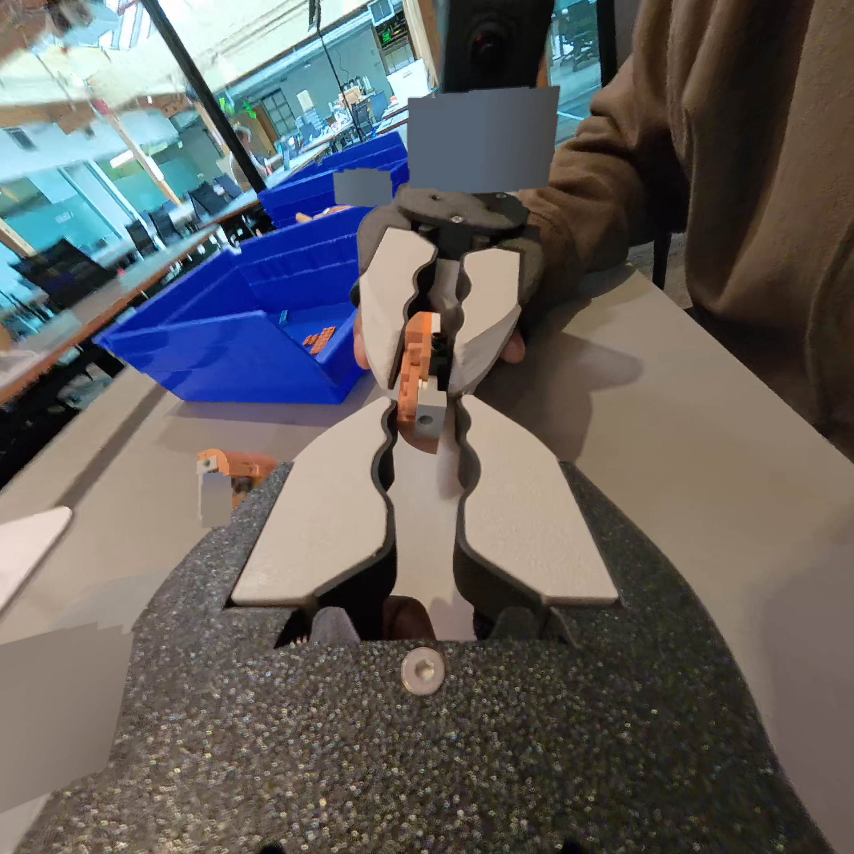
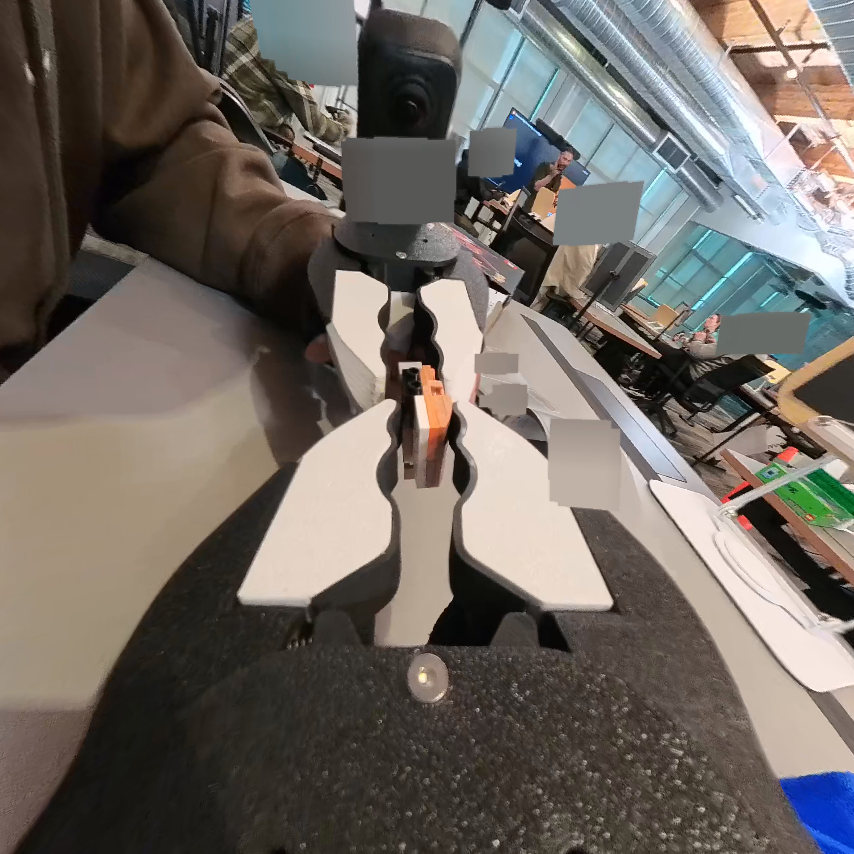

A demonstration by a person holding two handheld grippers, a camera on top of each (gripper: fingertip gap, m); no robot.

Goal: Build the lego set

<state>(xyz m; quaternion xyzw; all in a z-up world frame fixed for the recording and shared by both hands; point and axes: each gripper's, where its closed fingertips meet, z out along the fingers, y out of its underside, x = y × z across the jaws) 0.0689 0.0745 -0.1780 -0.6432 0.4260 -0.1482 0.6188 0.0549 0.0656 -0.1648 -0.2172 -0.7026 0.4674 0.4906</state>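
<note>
Here, in the left wrist view, a blue bin sits ahead and to the left of the left gripper, with a few orange bricks on its floor. More blue bins stand behind it. The left gripper's fingers pinch the near end of a small orange, white and black lego build, held above the table. The right gripper faces it, clamped on the far end.

In the right wrist view, the right gripper grips the same build, with the left gripper opposite, tip to tip.
</note>
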